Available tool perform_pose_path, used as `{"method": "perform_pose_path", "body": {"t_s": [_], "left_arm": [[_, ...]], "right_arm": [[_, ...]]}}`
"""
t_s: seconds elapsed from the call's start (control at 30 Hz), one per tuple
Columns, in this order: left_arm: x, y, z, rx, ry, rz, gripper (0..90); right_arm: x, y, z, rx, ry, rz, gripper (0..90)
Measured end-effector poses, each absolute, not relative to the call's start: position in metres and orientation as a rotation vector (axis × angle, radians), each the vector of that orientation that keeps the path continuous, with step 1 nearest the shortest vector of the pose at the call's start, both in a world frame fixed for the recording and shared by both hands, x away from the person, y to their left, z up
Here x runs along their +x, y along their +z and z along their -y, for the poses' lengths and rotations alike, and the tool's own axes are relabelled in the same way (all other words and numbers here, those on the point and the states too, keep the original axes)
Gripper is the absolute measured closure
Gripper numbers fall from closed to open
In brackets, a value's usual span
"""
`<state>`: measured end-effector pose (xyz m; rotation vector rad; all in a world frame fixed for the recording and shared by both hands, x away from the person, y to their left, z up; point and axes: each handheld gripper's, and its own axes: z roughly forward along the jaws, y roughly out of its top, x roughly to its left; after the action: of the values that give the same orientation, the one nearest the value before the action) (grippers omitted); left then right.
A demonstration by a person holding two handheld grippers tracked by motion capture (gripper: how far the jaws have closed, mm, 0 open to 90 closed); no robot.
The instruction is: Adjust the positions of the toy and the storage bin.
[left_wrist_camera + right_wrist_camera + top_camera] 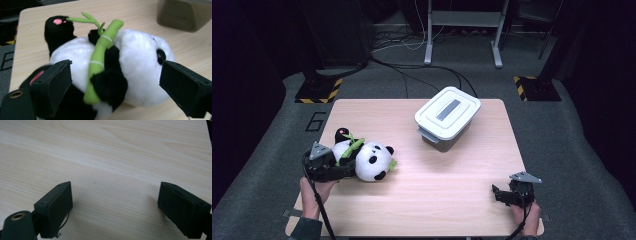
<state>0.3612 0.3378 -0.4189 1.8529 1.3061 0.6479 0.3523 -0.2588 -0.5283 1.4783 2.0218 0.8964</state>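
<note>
At about eight o'clock on the worktop (pixel 422 200), the left tool (pixel 343 171) sits against the panda plush (pixel 367 160) — its jaws stand spread, one on each side of the toy, not pressing on it. In the left gripper view the panda (pixel 135 62) lies on its side between the jaws, a green bamboo stalk (pixel 100 57) across its belly and its head toward three o'clock. Toward one o'clock from the panda, near the worktop's far edge, stands a white lidded storage box (pixel 447 117), well apart from the toy. At about four o'clock the right tool (pixel 502 194) rests low over bare wood — jaws spread, nothing between them.
</note>
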Motion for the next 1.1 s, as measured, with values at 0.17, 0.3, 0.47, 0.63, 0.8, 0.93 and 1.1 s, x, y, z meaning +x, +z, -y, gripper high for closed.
{"method": "perform_pose_path", "body": {"t_s": [0.17, 0.3, 0.47, 0.63, 0.8, 0.93, 1.1], "left_arm": [[0.338, -0.431, -0.344, 1.858, 0.669, -1.345, 1.9], [0.328, -0.450, -0.350, 1.867, 0.679, -1.369, 0.0], [0.320, -0.474, -0.354, 1.846, 0.672, -1.403, 0.0], [0.323, -0.495, -0.353, 1.885, 0.673, -1.439, 0.0], [0.331, -0.519, -0.351, 1.994, 0.617, -1.463, 0.0], [0.334, -0.529, -0.351, 1.975, 0.595, -1.465, 0.0], [0.335, -0.532, -0.352, 1.950, 0.610, -1.455, 0.0]], "right_arm": [[0.353, -0.528, 0.259, 1.477, 0.897, -2.023, 11.8], [0.353, -0.528, 0.259, 1.475, 0.896, -2.023, 11.8], [0.353, -0.528, 0.259, 1.477, 0.896, -2.024, 11.8], [0.353, -0.528, 0.259, 1.477, 0.896, -2.024, 11.8], [0.353, -0.528, 0.259, 1.476, 0.897, -2.025, 12.1], [0.353, -0.528, 0.259, 1.474, 0.898, -2.024, 12.4], [0.352, -0.528, 0.258, 1.461, 0.904, -2.040, 12.3]]}}
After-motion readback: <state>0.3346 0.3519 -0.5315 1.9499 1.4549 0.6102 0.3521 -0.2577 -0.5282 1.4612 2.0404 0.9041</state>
